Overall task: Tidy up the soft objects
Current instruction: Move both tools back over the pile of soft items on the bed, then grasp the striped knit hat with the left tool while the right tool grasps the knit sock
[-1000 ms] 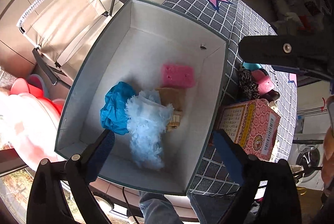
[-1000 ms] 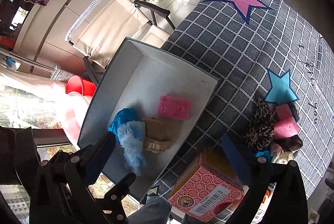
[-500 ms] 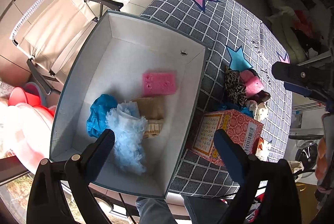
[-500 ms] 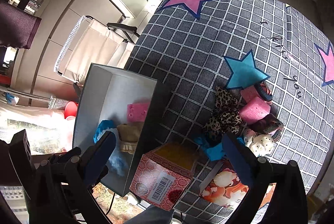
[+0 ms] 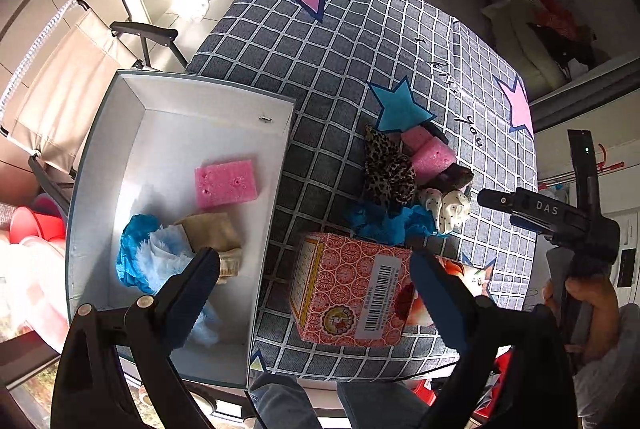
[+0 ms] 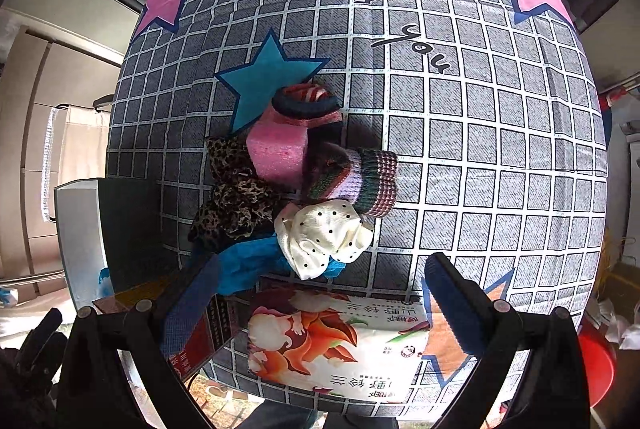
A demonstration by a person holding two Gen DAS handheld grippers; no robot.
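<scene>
A white box (image 5: 100, 149) on the table's left holds a pink sponge (image 5: 226, 183), a tan cloth (image 5: 212, 233), a blue cloth (image 5: 132, 257) and a fluffy light-blue piece (image 5: 172, 253). A pile lies right of it: leopard cloth (image 6: 236, 197), pink foam (image 6: 278, 149), knitted sock (image 6: 360, 185), white polka-dot cloth (image 6: 324, 237), blue cloth (image 6: 248, 265). My left gripper (image 5: 316, 293) is open and empty above the box edge and the red carton. My right gripper (image 6: 320, 305) is open and empty, just short of the pile; it also shows in the left wrist view (image 5: 520, 209).
A red patterned carton (image 5: 352, 289) stands between box and pile. A printed white packet (image 6: 340, 341) lies at the table's near edge. A folding chair (image 5: 64, 85) and red tubs (image 5: 28, 225) stand left of the table. The tablecloth (image 6: 480, 149) is grey checked with stars.
Both grippers moved right, away from the box toward the pile. The right gripper now looks straight down on the pile. Both stayed open and empty.
</scene>
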